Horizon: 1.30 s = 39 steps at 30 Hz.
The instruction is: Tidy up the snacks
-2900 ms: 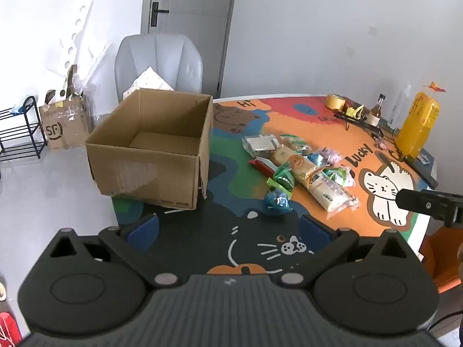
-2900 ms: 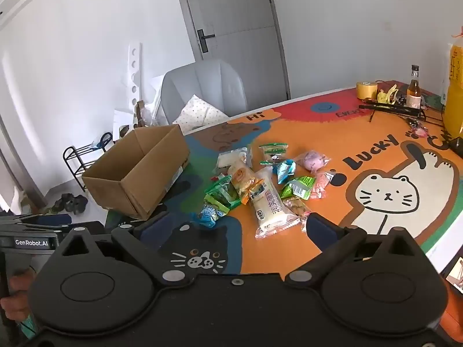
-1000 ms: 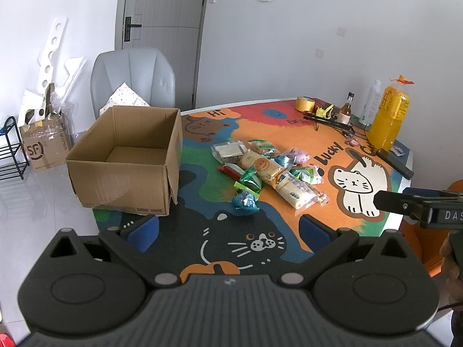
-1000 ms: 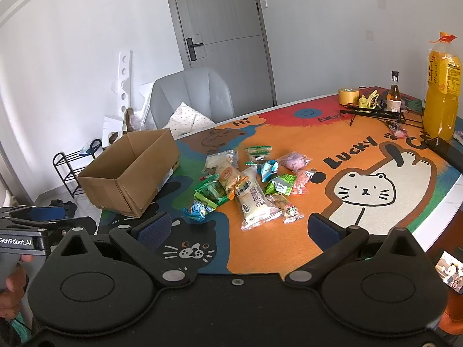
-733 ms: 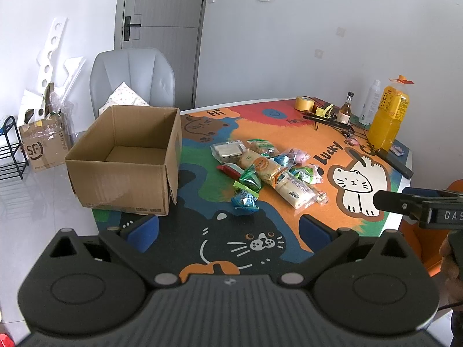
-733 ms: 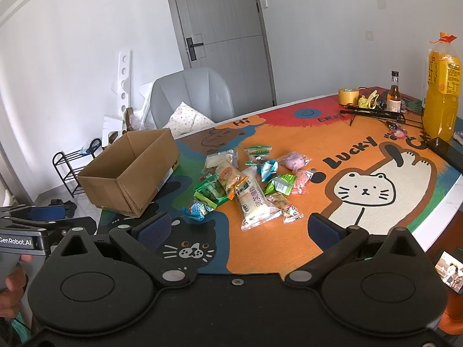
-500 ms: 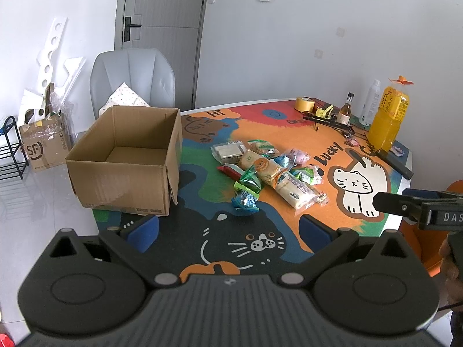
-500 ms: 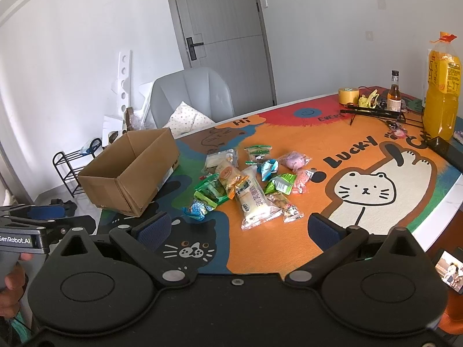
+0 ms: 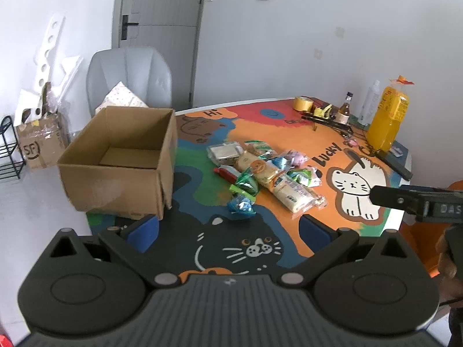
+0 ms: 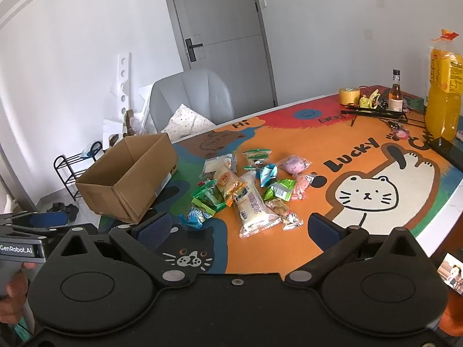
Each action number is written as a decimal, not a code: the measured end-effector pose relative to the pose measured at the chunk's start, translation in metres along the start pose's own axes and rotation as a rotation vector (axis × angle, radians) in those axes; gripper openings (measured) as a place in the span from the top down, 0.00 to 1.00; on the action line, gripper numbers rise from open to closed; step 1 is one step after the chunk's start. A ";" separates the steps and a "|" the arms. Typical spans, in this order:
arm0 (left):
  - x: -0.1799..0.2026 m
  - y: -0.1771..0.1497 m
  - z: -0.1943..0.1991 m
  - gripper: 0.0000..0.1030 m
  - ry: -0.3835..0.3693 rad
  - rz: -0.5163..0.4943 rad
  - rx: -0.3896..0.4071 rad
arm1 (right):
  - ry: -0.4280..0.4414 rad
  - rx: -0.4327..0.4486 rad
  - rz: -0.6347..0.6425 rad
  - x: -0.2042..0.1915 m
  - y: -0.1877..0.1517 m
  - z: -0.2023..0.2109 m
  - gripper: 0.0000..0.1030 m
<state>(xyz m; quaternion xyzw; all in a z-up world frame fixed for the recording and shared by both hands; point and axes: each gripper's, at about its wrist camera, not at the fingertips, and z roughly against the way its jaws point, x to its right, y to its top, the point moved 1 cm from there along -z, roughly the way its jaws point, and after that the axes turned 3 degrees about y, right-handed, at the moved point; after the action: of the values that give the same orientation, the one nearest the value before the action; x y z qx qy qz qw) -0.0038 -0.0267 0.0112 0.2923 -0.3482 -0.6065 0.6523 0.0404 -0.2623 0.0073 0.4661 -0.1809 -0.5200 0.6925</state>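
Snacks [image 10: 246,190] lie in a loose heap near the middle of the table [image 10: 376,231], all of them out of the box [image 9: 121,162], which stands open and empty at the table's left edge, a little apart from the heap. Nothing is packed yet, so the step in hand looks like the first pick.

Both tools hang back over the near edge. The left gripper [image 9: 228,227] has its jaws spread wide with nothing between them, and the right gripper [image 10: 238,227] is the same.

To do the pick well, I would start from the outside of the heap, where a pack lies clear of its neighbours, and come down with the fingers either side of its narrow width. The left tool sits nearer the box, so it suits carrying; the right can work the far side.

Largest is the long pale bun pack [image 10: 253,211], clear-wrapped and soft, lying on the near side; it will likely crush if squeezed hard. Beside it sits a round pastry pack [image 10: 227,182] with an orange label. Green packs [image 10: 207,198] overlap at the left. Smallest and nearest is the blue candy [image 10: 195,217], lying slightly apart, an easy first target.
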 end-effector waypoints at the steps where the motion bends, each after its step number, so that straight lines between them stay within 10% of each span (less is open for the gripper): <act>1: 0.001 0.002 -0.001 0.00 -0.011 0.003 0.000 | 0.001 -0.003 0.000 0.001 0.001 -0.002 0.00; 23: 0.015 0.019 -0.078 0.02 -0.058 0.014 -0.056 | 0.084 -0.035 -0.017 0.027 0.005 -0.067 0.01; 32: 0.013 0.016 -0.118 0.08 -0.060 0.025 -0.116 | 0.118 -0.079 -0.021 0.038 0.003 -0.102 0.39; 39: 0.009 0.015 -0.144 0.21 -0.061 0.035 -0.147 | 0.104 -0.115 -0.025 0.044 0.002 -0.128 0.42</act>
<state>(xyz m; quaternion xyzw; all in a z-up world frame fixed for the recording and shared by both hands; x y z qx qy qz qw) 0.1223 -0.0398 -0.0601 0.2190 -0.3277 -0.6277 0.6713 0.1528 -0.2424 -0.0656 0.4543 -0.1087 -0.5132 0.7200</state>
